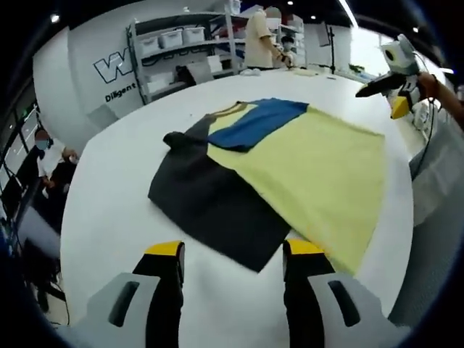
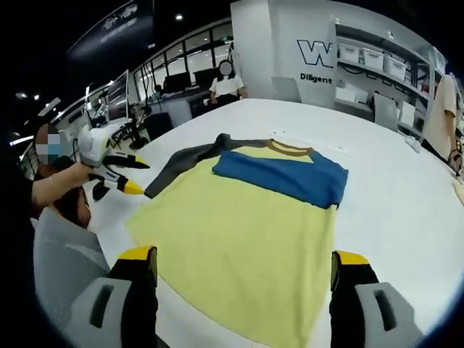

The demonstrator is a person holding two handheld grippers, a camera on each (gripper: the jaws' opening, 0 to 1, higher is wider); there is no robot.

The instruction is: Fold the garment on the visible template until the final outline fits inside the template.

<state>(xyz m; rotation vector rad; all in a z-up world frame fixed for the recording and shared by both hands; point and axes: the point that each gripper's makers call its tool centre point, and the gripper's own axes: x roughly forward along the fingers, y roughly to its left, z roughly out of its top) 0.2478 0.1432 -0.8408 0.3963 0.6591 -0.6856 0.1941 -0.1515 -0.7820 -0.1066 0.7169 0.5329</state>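
A yellow shirt [image 1: 312, 167] lies flat on the white table [image 1: 109, 188]. Its blue sleeve [image 1: 257, 123] is folded across the chest below the brown collar [image 1: 228, 110], and its dark grey sleeve [image 1: 210, 199] is spread out to the side. My left gripper [image 1: 233, 250] is open just short of the grey sleeve, with nothing between its jaws. My right gripper [image 2: 243, 255] is open over the yellow hem [image 2: 239, 232], also holding nothing. From this side the blue sleeve [image 2: 290, 174] and grey sleeve [image 2: 181, 165] lie beyond. Each gripper shows in the other's view, hand-held: right [image 1: 395, 87], left [image 2: 109, 170].
Shelving with white bins [image 1: 181, 51] stands past the table's far end, with a person [image 1: 259, 36] beside it. Seated people [image 1: 43, 156] are off the left edge. The table's edge [image 1: 406, 239] runs close to the shirt's hem. Another person [image 2: 226, 83] sits at desks behind.
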